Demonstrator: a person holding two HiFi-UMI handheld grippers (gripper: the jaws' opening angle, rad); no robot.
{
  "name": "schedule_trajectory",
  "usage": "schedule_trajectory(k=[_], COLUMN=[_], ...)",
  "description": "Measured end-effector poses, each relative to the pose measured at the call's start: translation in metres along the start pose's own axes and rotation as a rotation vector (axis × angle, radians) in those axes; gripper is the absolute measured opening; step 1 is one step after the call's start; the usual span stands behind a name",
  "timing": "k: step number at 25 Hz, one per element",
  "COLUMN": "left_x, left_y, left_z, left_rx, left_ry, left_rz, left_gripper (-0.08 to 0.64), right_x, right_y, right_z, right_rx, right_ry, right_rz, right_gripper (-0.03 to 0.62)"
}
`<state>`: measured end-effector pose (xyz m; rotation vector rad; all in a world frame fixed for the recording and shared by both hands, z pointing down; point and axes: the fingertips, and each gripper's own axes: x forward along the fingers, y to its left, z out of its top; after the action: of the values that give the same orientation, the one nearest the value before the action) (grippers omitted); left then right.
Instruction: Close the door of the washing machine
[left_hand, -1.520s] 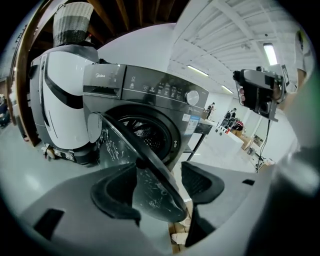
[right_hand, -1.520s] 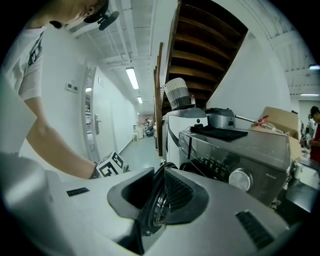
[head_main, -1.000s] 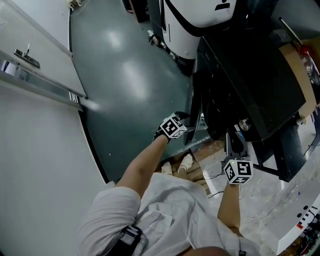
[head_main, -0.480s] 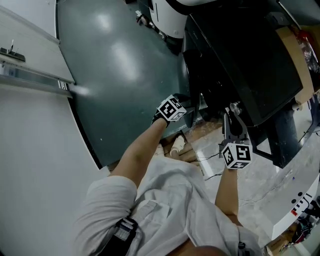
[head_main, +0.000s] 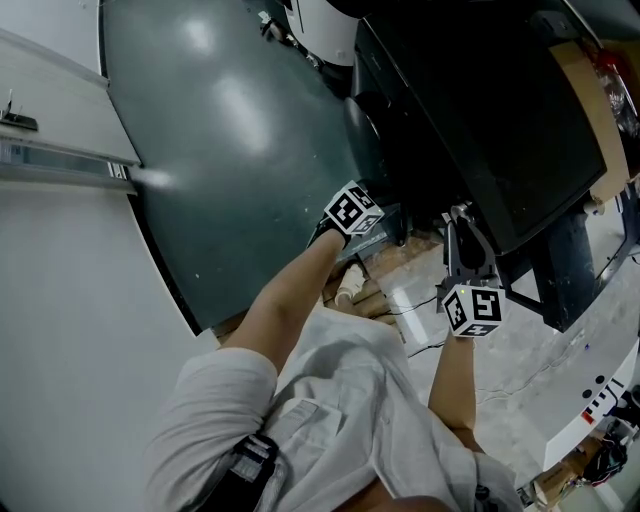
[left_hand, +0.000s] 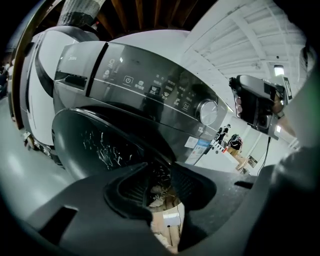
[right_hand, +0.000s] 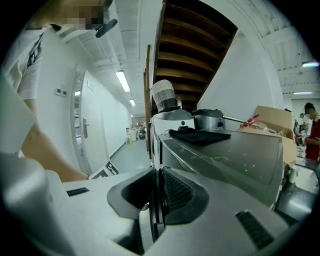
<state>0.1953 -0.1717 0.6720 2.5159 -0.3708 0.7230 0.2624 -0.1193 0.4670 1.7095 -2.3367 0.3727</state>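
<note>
Glossy grey floor (head_main: 230, 150); white wall (head_main: 70, 330) left; washing machine (head_main: 480, 110) right.

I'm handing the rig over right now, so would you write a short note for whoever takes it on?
Left gripper: jaws partly apart, have just been closing, nothing between them. It is close to the door of the washing machine; contact cannot be told.
Right gripper: shut, empty, held beside the machine.
Done: the door looks swung most of the way toward the front.
Left: whether it is latched cannot be told; probably press it home and check.
</note>
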Motion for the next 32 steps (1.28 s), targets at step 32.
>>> schedule_trajectory(k=[32], left_x=[0.036], left_y=[0.007], left_z=[0.026], left_rx=[-0.066], left_ry=[-0.006], left_rz=[0.075], left_gripper=[0.067], right_x=[0.019], right_y=[-0.038], right_z=[0.004], right_rx=[0.023], right_ry=[-0.006], right_rz=[-0.009], right_gripper=[0.078])
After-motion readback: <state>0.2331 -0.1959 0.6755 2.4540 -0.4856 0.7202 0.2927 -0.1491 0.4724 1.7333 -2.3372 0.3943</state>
